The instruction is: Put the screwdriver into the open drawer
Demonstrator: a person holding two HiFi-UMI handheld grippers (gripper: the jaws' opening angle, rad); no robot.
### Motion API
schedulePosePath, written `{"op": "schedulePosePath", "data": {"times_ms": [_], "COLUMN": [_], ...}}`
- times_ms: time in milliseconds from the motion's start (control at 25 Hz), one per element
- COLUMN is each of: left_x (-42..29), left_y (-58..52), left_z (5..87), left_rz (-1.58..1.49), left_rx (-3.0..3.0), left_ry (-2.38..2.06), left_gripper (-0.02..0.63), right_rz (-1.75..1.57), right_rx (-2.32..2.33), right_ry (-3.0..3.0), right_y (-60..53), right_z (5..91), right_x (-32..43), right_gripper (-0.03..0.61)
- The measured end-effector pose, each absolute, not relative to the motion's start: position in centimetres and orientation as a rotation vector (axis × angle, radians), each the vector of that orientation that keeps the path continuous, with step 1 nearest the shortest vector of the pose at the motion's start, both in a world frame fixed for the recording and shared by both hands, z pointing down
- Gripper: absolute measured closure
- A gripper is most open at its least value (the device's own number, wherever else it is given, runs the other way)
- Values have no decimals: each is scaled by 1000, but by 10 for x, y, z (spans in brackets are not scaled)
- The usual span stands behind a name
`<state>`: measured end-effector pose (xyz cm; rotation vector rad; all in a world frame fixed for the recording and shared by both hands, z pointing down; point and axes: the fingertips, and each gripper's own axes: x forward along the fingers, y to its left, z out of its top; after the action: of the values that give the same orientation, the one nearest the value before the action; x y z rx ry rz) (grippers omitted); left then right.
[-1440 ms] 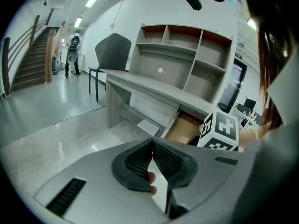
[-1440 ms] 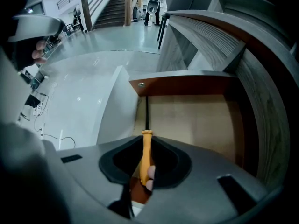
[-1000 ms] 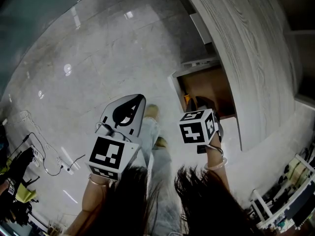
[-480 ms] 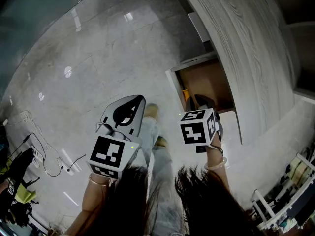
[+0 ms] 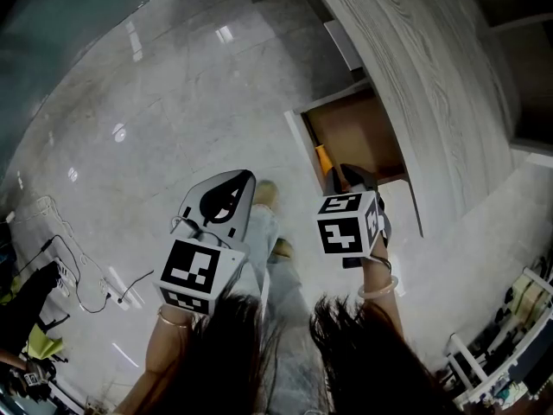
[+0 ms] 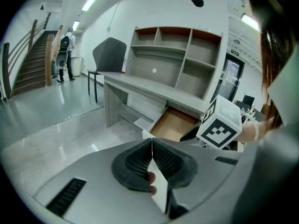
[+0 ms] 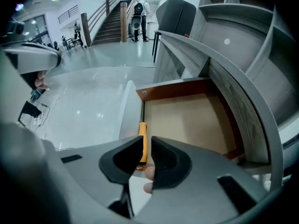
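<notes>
Glossy polished floor (image 5: 155, 102) reflects lights; the table (image 5: 432, 85) shows matt grey wood grain, the drawer (image 5: 354, 132) smooth brown board, the screwdriver (image 7: 143, 139) orange plastic, the left tool (image 6: 152, 143) matt grey with ribbed black pads (image 6: 166, 160).

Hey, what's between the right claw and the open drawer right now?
Only the orange screwdriver: the right claw grips it, and it points out over the front edge of the drawer, seen in the right gripper view.

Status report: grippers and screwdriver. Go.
Left gripper shut, empty. Right gripper shut on screwdriver, at open drawer's front edge. Nothing in the way.
</notes>
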<state>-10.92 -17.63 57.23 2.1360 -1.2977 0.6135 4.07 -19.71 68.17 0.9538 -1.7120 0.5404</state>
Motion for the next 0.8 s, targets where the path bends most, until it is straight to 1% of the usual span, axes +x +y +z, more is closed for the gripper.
{"op": "schedulePosePath", "data": {"times_ms": [800], "left_x": [-83], "left_y": [-117], "left_z": [543], "left_rz": [581], "left_rx": [2148], "left_ry": [-1369], "left_gripper": [595], "right_rz": [513], "right_rx": [1046], "right_ry": [-1836], "right_y": [-142], "right_z": [626], "right_x": [58], "right_gripper": [523]}}
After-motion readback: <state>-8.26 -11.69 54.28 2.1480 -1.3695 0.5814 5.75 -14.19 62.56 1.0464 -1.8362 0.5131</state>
